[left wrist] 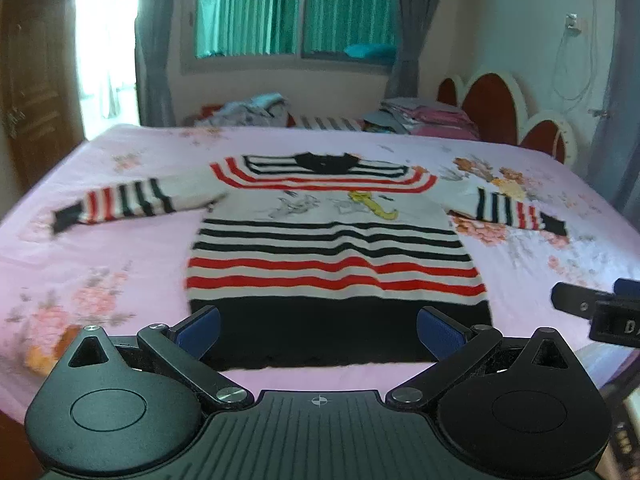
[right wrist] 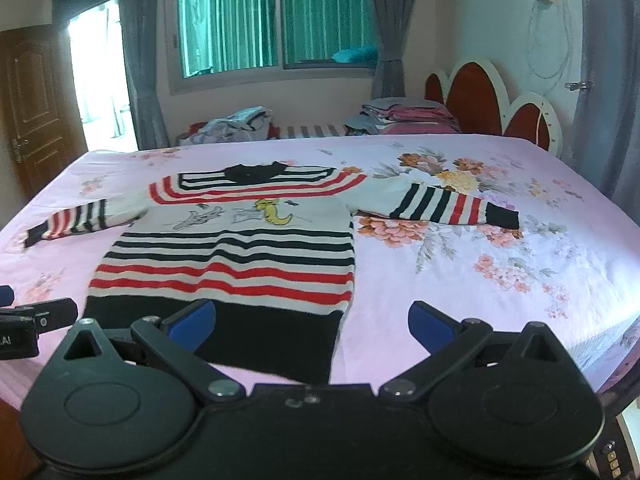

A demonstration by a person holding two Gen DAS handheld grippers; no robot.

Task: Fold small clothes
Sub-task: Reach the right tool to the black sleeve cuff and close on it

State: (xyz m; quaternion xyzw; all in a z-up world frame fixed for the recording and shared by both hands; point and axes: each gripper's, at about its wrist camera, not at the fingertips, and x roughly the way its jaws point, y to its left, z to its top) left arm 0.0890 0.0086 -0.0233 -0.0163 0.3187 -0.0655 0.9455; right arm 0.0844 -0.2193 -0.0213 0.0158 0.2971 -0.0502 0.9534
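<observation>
Blue pads line the fingers of both grippers, and both pairs stand spread wide with nothing between them. The left gripper (left wrist: 318, 330) hangs just above the near hem of the sweater (left wrist: 332, 240); the right gripper (right wrist: 312, 326) hangs over the hem's right corner, one finger over the knit and the other over bare sheet.

The sweater lies flat and face up on the bed (left wrist: 120, 248), hem near, collar far, sleeves out to left and right. It is a knit in black, red and white stripes with a small cartoon on the chest.

It looks soft, limp and light, a little thick, so it should drape and sag from any pinch rather than hold its shape. The likely first hold is a cuff, the left cuff (left wrist: 66, 218) or right cuff (right wrist: 502, 214), to bring each sleeve across the body; after that, the two hem corners, lifted together toward the collar. The knit may drag on the sheet and bunch.

No brand shows on the sweater. White letters on each gripper's body are cut off at the frame edge and cannot be read whole.
</observation>
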